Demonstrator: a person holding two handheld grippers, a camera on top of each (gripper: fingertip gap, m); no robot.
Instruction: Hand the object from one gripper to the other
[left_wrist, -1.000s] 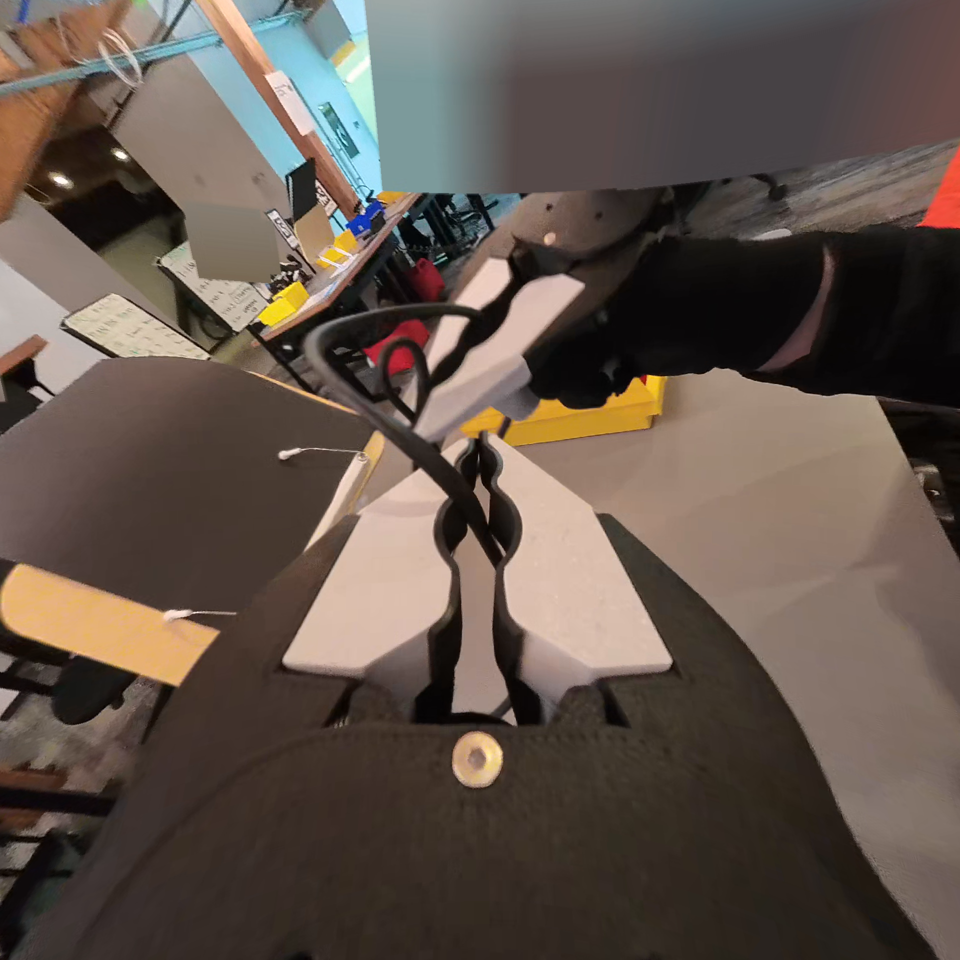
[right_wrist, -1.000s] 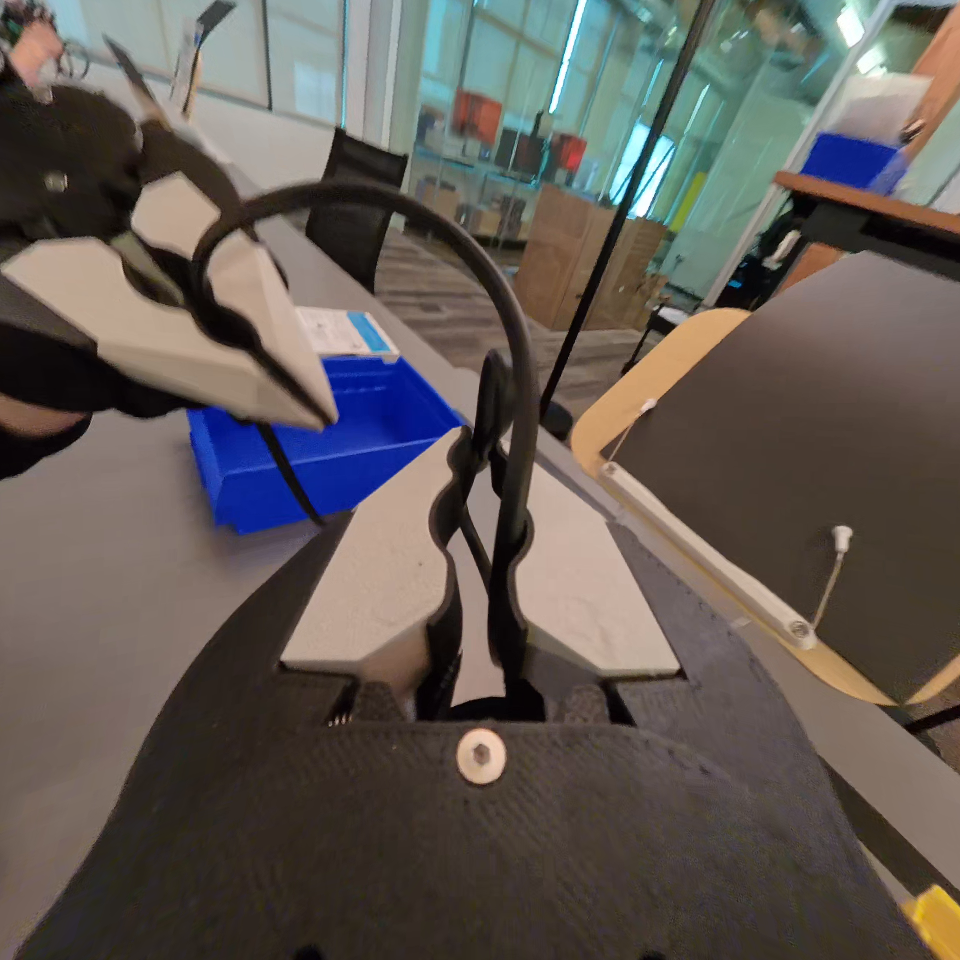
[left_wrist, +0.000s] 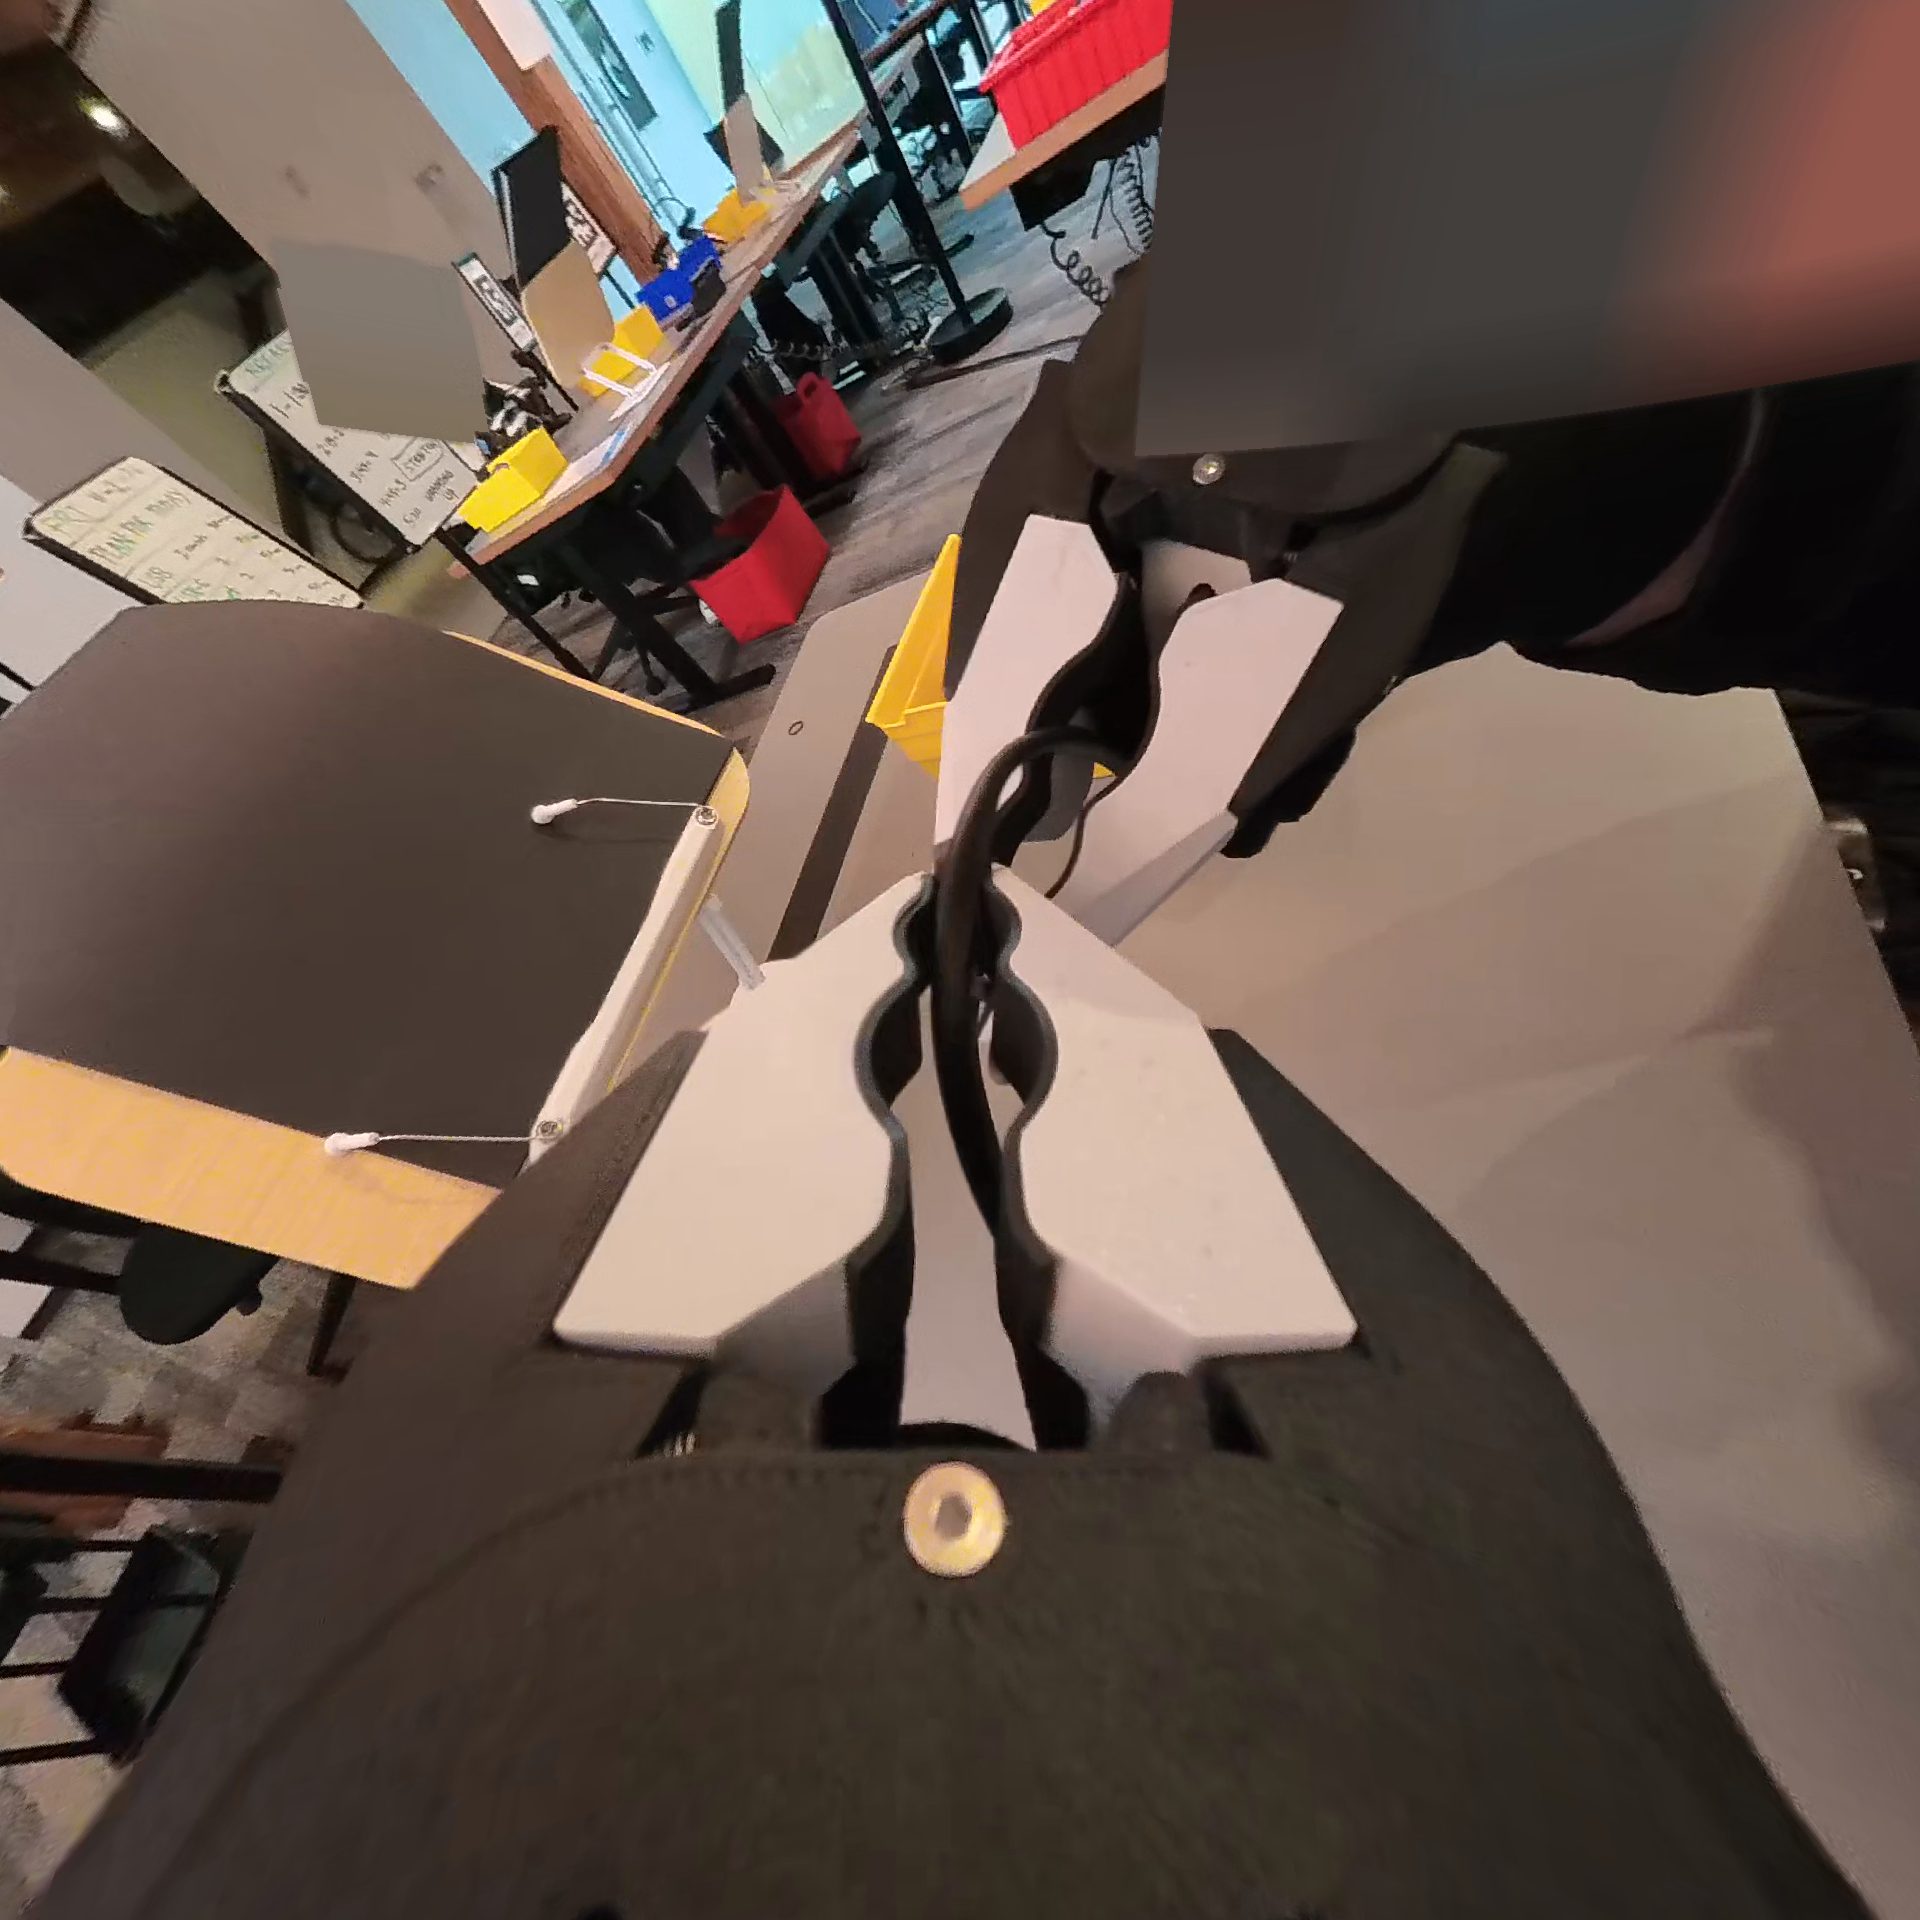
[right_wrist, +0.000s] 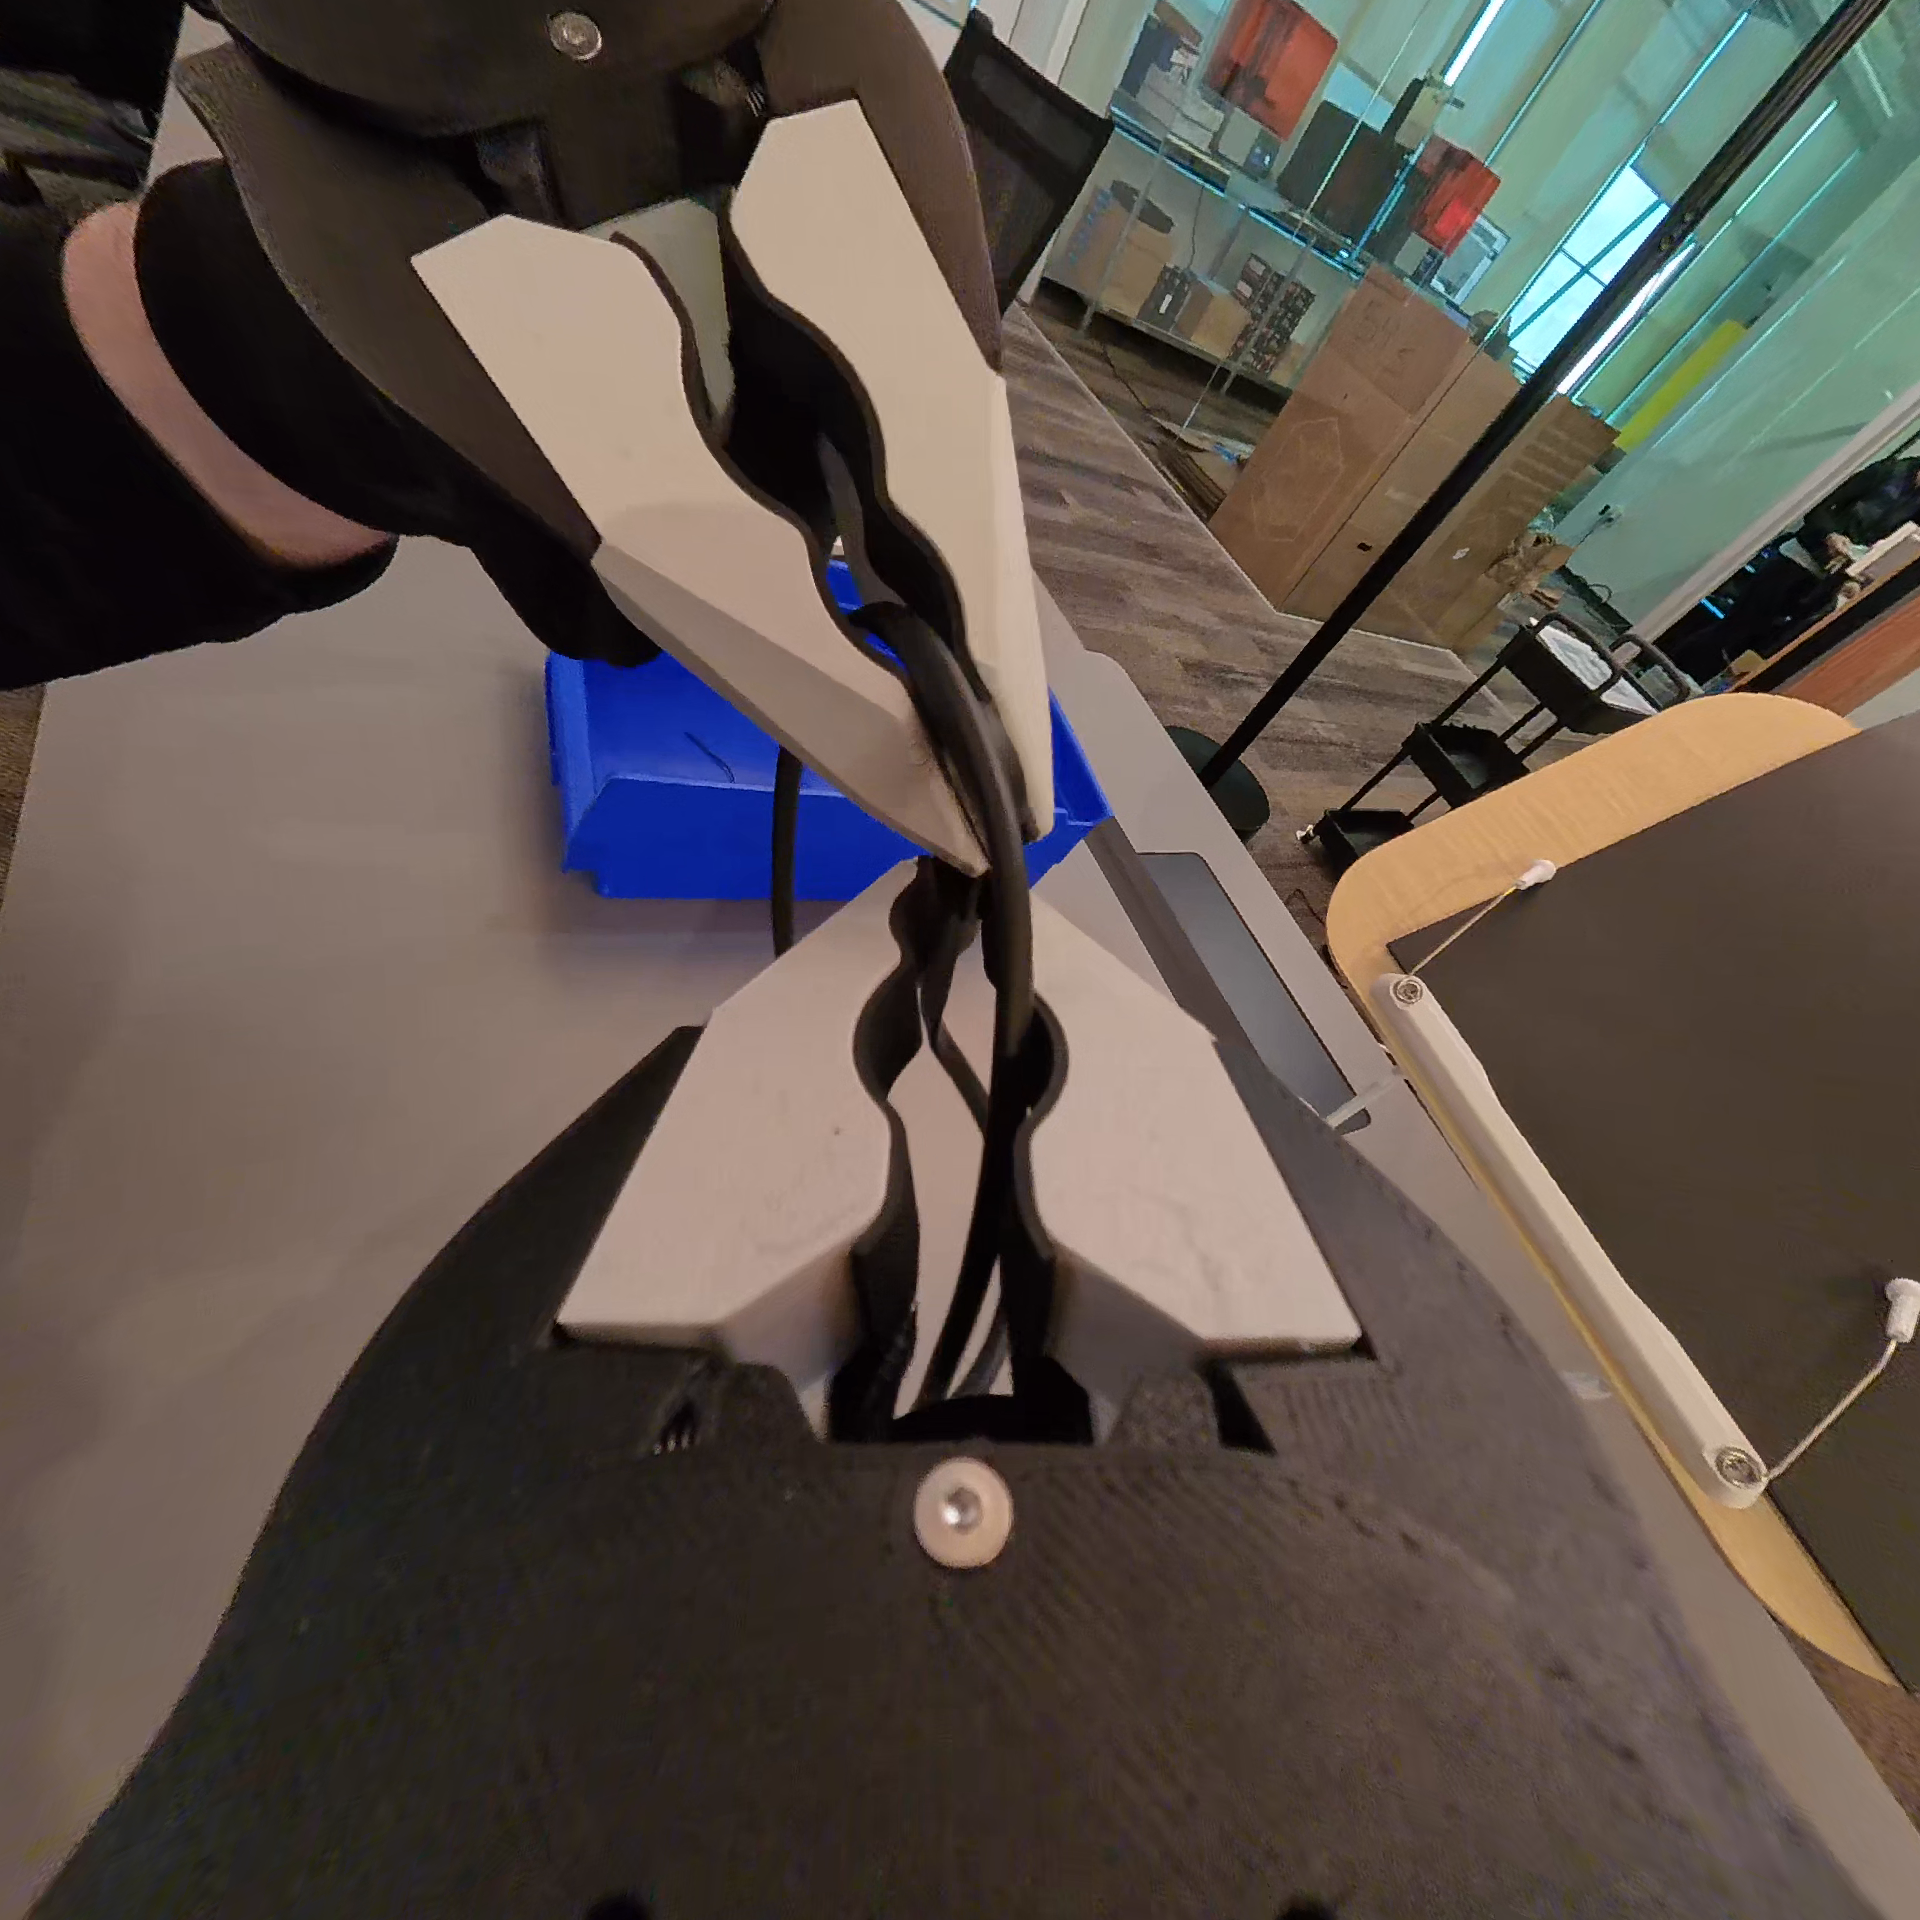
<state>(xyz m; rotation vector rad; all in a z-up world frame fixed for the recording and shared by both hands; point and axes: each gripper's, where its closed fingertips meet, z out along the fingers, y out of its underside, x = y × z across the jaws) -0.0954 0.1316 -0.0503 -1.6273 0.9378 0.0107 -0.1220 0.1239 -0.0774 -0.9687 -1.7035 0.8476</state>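
Watching: both claws meet nose to nose above the grey counter (right_wrist: 260, 987), the handover at its tightest point.
Object: a black cable (right_wrist: 997, 831), looped, strung between the two claws and clear of the counter.
Left claw (left_wrist: 961, 904): closed on the cable, which runs down the slot between its pale fingers (left_wrist: 769, 1122).
Right claw (right_wrist: 951, 894): closed on the same cable too, strands pinched at the tips and trailing back inside (so both hold it at once).
Tail: one loose end hangs down in front of the blue bin (right_wrist: 665, 810).
Which gives, which takes: I cannot tell from here.
Doing it well: the taker should feel firm before the giver lets go; open the giver slowly and pull straight back, not sideways.
Risk: I'd say the loop could snag on those wavy finger edges and drag free.
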